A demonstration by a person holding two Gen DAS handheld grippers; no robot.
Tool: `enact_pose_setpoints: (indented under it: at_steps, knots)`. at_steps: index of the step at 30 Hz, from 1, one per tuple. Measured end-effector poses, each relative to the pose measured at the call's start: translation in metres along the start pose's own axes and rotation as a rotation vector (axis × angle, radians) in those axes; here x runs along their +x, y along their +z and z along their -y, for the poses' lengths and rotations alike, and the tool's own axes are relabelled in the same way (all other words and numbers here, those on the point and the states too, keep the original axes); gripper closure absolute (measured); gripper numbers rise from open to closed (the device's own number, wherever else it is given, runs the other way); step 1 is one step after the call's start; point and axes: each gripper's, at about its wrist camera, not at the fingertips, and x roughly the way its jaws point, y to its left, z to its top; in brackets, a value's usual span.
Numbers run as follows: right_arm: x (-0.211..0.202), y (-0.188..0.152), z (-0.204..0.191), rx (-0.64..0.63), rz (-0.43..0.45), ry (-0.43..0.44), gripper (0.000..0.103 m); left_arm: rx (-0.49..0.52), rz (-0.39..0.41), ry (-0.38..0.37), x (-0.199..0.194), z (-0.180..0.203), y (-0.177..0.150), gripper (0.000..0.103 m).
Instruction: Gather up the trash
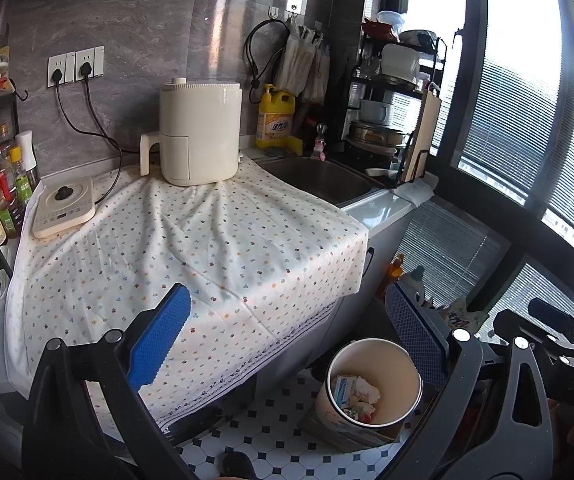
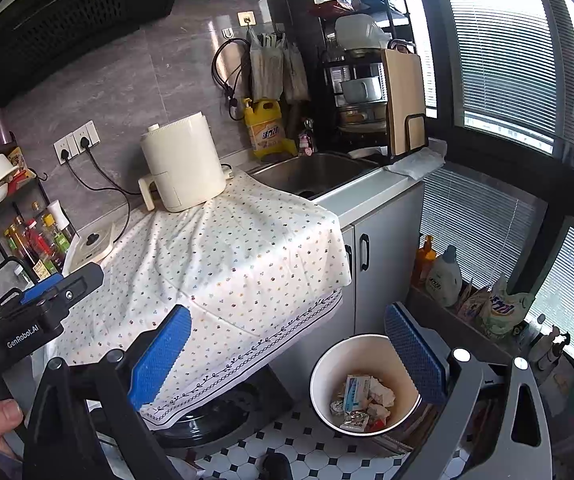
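One dotted tablecloth (image 1: 191,240) is draping the counter at 12 o'clock, one cream air fryer (image 1: 199,132) sitting on it. One white trash bin (image 2: 361,384) is standing on the floor at 5 o'clock, holding several crumpled wrappers (image 2: 361,400). Two grippers, left gripper (image 1: 287,340) and right gripper (image 2: 287,348), are both hanging spread wide, gripping nothing.

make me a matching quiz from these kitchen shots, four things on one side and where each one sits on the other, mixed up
Things:
1. air fryer
2. trash bin
3. yellow detergent bottle
4. cutting board

Places:
A. on the tiled floor, by the cabinet
B. upright in the black rack, right of the sink
C. on the dotted cloth, near the wall
D. behind the sink, against the wall

Pairs: 1-C, 2-A, 3-D, 4-B
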Motion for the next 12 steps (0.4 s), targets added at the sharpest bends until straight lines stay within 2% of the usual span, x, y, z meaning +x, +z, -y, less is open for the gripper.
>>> enact_pose_setpoints:
  at_steps: [6,12]
  knots:
    - [0.008,-0.002,-0.001,0.003,-0.031,-0.007,0.008,0.003,-0.031,-0.004,0.009,-0.003,-0.001,0.006]
    - [0.027,0.001,-0.009,-0.001,-0.056,-0.043,0.008,-0.007,-0.062,-0.045,0.038,-0.018,0.005,0.006]
